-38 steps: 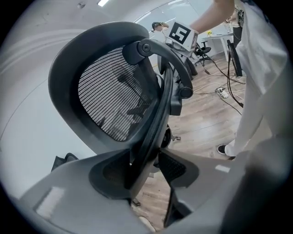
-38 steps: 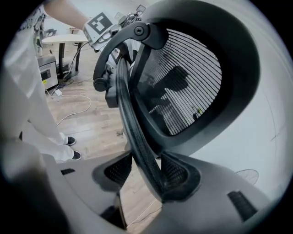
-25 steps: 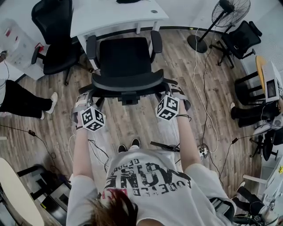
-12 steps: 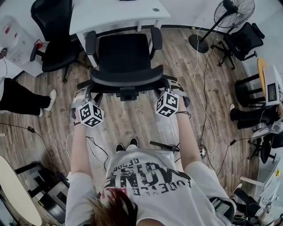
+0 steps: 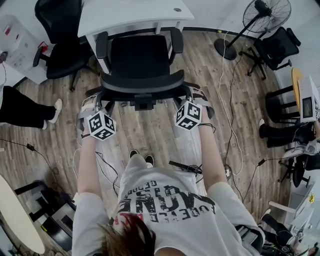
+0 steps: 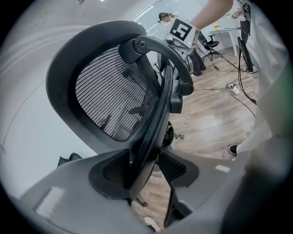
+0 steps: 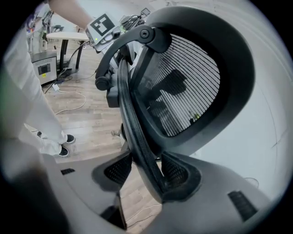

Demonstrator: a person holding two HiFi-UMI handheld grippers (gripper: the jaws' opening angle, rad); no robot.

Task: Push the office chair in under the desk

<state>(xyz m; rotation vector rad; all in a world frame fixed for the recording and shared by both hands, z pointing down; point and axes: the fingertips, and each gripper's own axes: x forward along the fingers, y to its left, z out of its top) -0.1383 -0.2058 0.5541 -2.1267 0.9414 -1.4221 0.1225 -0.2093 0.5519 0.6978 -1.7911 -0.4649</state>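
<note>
**Chair closes on the desk, both grippers clamped on its back**

Over the last second the office chair (image 5: 140,62) has rolled toward the desk (image 5: 125,15), and the person has stepped along behind it. The front of the seat now sits just short of the desk's edge, with the armrests level with that edge on either side. The push looks well along but not finished, since the seat is not yet tucked under the top.

The left gripper (image 6: 144,169) pinches the left rim of the backrest (image 5: 142,85), with the dark rim running up between its two pads. The right gripper (image 7: 146,171) does the same on the right rim, its jaws held wide apart by the thick frame. In the head view the two grippers sit at either end of the curved backrest, with the chair straight ahead of them and squarely between them. The desk lies beyond the seat, so a straight forward shove should carry the chair in.
</note>
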